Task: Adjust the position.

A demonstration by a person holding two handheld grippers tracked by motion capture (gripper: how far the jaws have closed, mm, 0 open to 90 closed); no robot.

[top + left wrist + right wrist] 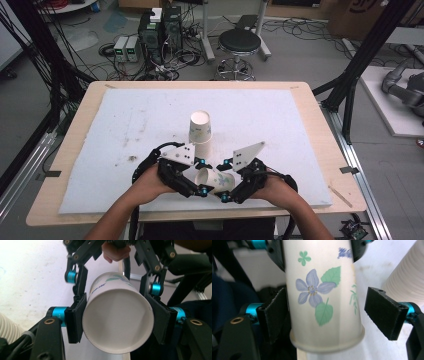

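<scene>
Paper cup [216,180], flower print, lying on its side near the 6 o'clock edge of the bench [75,130], held off the white mat [280,125] between the 2 tongs. Its base end points toward 9 o'clock, its rolled rim toward 3 o'clock.

Left tongs [196,176]: clamped on the cup. In the left gripper view both black pads [76,317] press flat on the cup's wall [117,320] at the base end, 1 at 9 o'clock and 1 at 3 o'clock of the round white bottom.

Right tongs [226,180]: jaws spread, not gripping. In the right gripper view the cup [322,295] stands between the pads; the pad at 3 o'clock [384,312] is plainly apart from the wall, with mat showing in the gap, while the pad at 9 o'clock [273,315] sits just beside the wall, and whether it touches cannot be told. A blue flower with green leaves faces this camera, and the rolled rim is nearest to it.

Second paper cup [200,128]: same print, upside down on the mat, at 12 o'clock from the held cup, near it and apart from both tongs.

Hands: 1 hand [147,185] behind the left tongs, 1 hand [275,192] behind the right, both entering from 6 o'clock.
</scene>
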